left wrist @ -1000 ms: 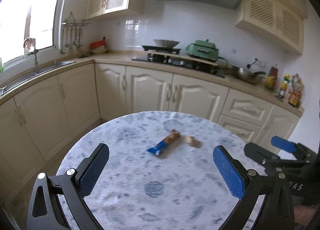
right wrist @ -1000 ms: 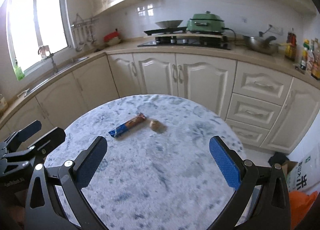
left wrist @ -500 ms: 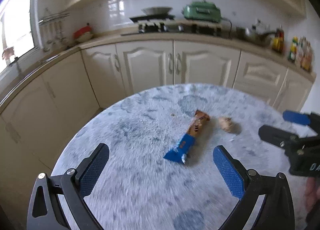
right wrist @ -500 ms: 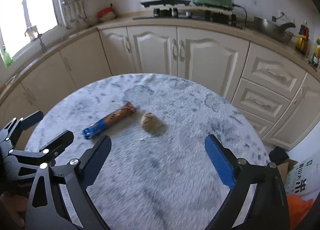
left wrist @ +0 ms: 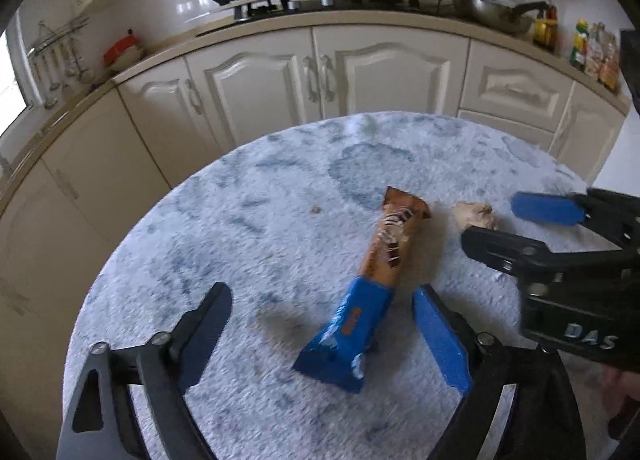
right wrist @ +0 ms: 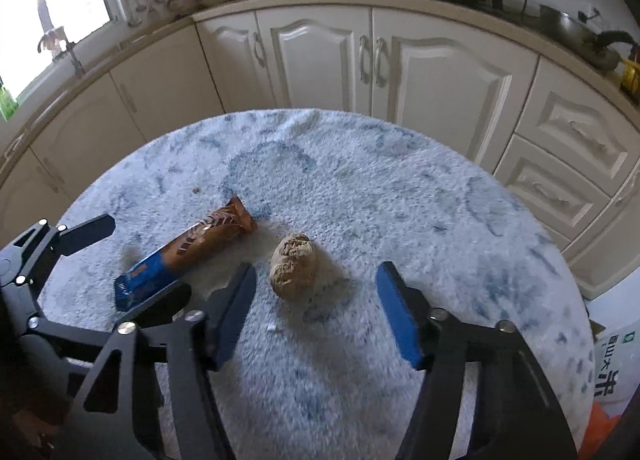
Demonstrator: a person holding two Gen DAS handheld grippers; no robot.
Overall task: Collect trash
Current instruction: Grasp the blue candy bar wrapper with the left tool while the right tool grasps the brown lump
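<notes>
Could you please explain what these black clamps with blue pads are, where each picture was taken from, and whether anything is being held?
They are two hand-held grippers, one in each of a person's hands, each carrying a camera that looks along its jaws. In the left one's view, the left gripper straddles the blue end of a snack wrapper. In the right one's view, the right gripper flanks a crumpled brown ball. Both lie on a round table. Both pairs of jaws have just been closing, but neither presses its item yet: nothing is held.

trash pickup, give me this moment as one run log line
left claw: closing around wrapper, no grip | right claw: closing around brown lump, no grip | both items on table
</notes>
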